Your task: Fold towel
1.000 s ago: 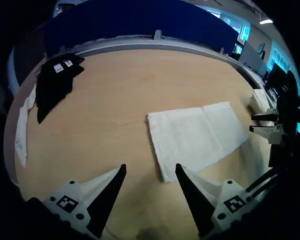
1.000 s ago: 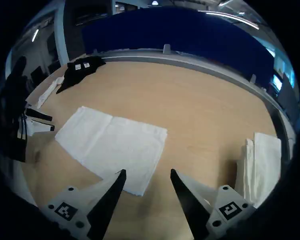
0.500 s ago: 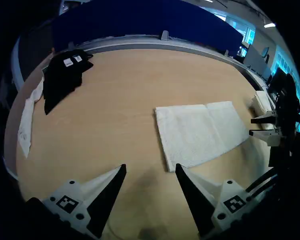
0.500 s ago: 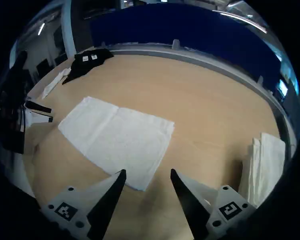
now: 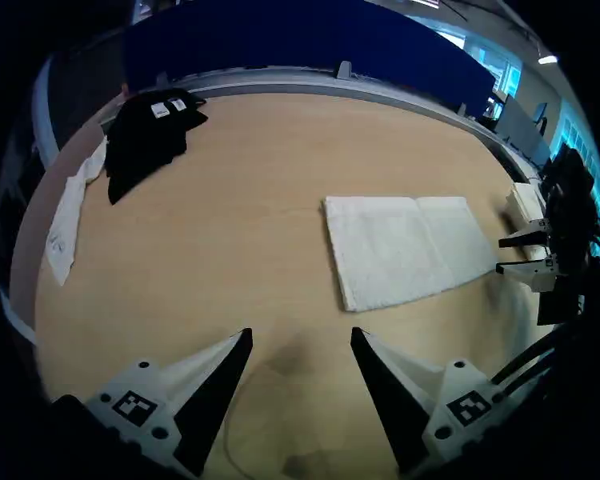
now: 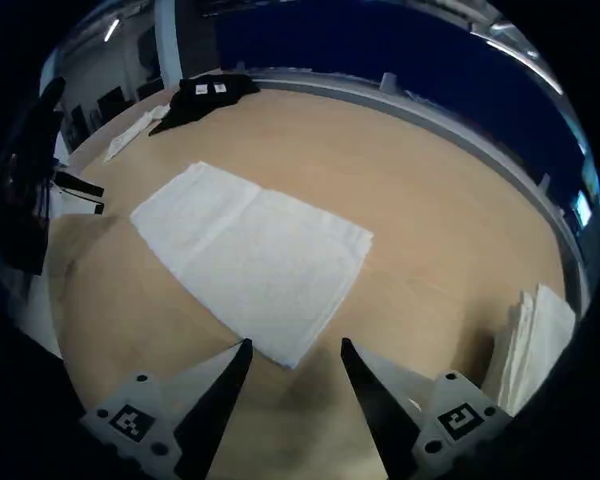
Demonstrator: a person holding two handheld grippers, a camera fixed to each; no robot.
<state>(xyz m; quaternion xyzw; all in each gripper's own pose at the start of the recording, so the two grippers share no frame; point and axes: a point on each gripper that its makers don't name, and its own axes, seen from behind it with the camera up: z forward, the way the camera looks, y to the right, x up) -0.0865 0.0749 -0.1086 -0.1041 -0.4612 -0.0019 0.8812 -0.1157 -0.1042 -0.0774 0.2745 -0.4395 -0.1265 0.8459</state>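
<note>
**Towel flat, next fold not begun**

The white towel (image 6: 252, 256) lay flat on the wooden table (image 5: 244, 184) with a crease across its middle. It looked folded once already, though the layers were hard to count, and further folding remained. The left gripper (image 5: 300, 332) and right gripper (image 6: 294, 342) had jaws spread wide, gripping nothing, each near a towel corner.

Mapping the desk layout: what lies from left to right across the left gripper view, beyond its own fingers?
A white cloth, black garment, white towel, right gripper.
</note>
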